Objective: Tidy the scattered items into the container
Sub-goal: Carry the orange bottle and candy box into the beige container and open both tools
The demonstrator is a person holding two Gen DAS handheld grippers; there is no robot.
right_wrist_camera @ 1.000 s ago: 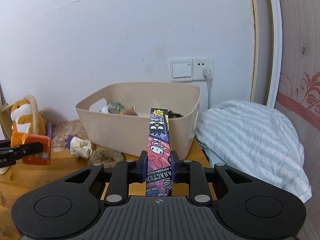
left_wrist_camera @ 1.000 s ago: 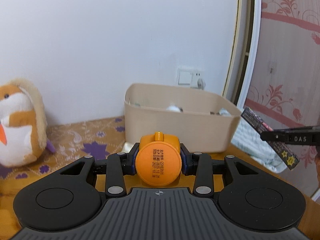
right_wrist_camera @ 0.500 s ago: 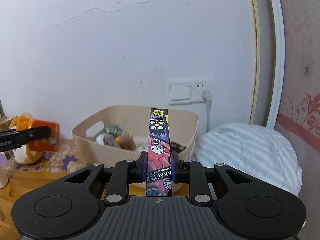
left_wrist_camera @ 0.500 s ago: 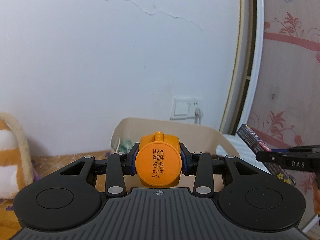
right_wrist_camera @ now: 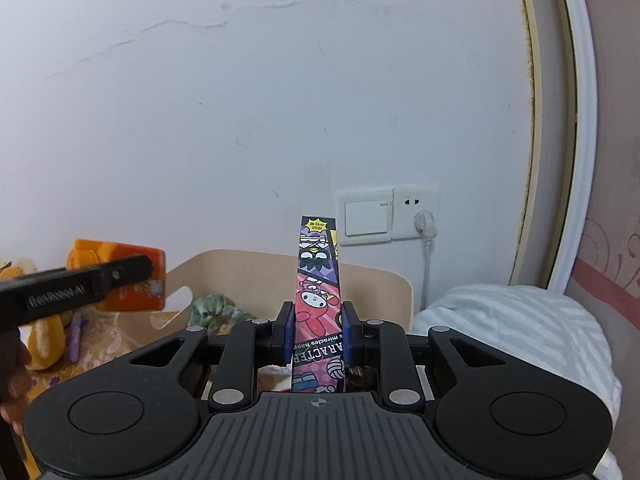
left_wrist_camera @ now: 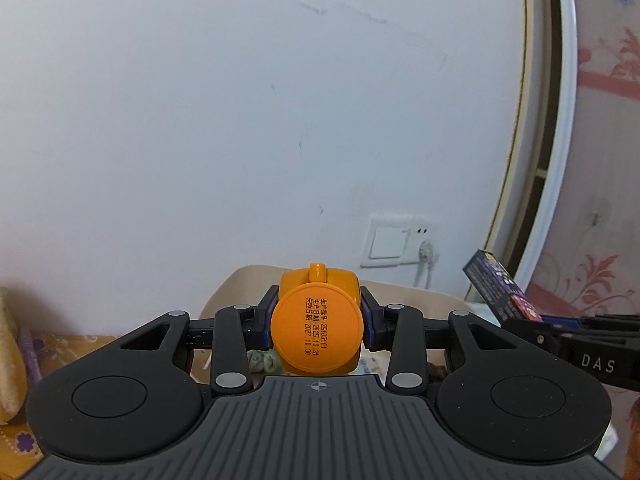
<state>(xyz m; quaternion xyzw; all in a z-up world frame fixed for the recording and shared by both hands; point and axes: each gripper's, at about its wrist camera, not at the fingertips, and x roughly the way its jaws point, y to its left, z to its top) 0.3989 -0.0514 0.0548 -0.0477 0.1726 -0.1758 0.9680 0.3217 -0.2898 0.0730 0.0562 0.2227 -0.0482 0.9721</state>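
My left gripper point(left_wrist_camera: 317, 324) is shut on an orange bottle point(left_wrist_camera: 317, 330), its round printed base facing the camera. From the right wrist view the same bottle point(right_wrist_camera: 154, 280) hangs at the left, level with the near left corner of the beige bin point(right_wrist_camera: 368, 280). My right gripper point(right_wrist_camera: 318, 336) is shut on a narrow cartoon-printed box point(right_wrist_camera: 318, 280) that stands on edge in front of the bin. In the left wrist view that box point(left_wrist_camera: 500, 284) shows at the right, and the bin point(left_wrist_camera: 224, 300) peeks out behind the bottle. Several small items lie inside the bin.
A striped white pillow point(right_wrist_camera: 520, 332) lies right of the bin. A wall switch and socket point(right_wrist_camera: 388, 216) with a plugged cable sit behind it. An orange plush toy point(right_wrist_camera: 48, 340) rests at the left on a floral cloth point(left_wrist_camera: 24, 440). A white door frame point(right_wrist_camera: 576, 120) stands at the right.
Both grippers have risen and come closer to the bin, which now sits lower and partly hidden behind them. The bottle and the box stay gripped.
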